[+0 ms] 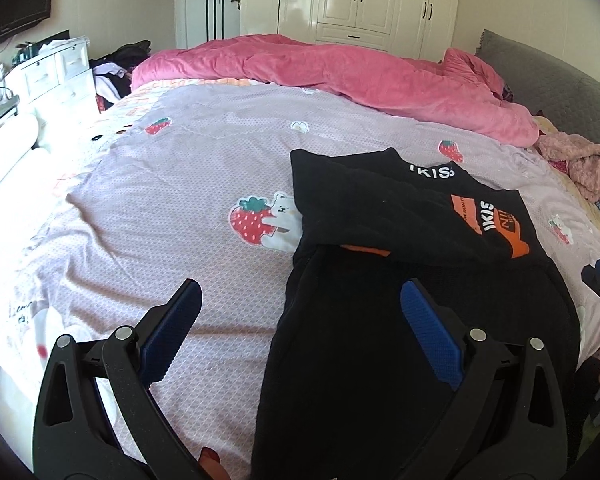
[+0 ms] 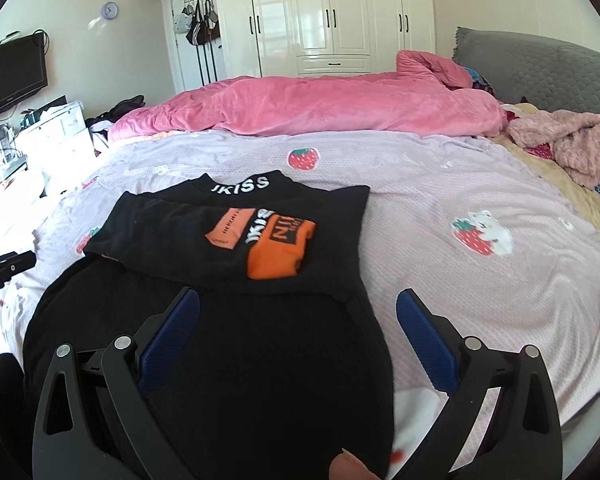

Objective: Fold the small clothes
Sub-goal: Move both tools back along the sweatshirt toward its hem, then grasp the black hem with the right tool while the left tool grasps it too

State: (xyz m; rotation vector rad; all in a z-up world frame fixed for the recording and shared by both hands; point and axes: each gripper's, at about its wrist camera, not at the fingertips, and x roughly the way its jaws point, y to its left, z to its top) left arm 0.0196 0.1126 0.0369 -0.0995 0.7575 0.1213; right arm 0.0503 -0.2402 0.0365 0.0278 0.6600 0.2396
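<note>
With the left tool (image 1: 300, 304) and right tool (image 2: 298, 306) both spread and empty above the black top (image 2: 228, 320) lying part-folded on the bed (image 2: 480, 300), the folded upper layers could be dragged askew if only one layer were pinched.

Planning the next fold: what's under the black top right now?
The black top lies on the strawberry-print sheet. Its upper part is folded over itself; anything else beneath is covered.
</note>
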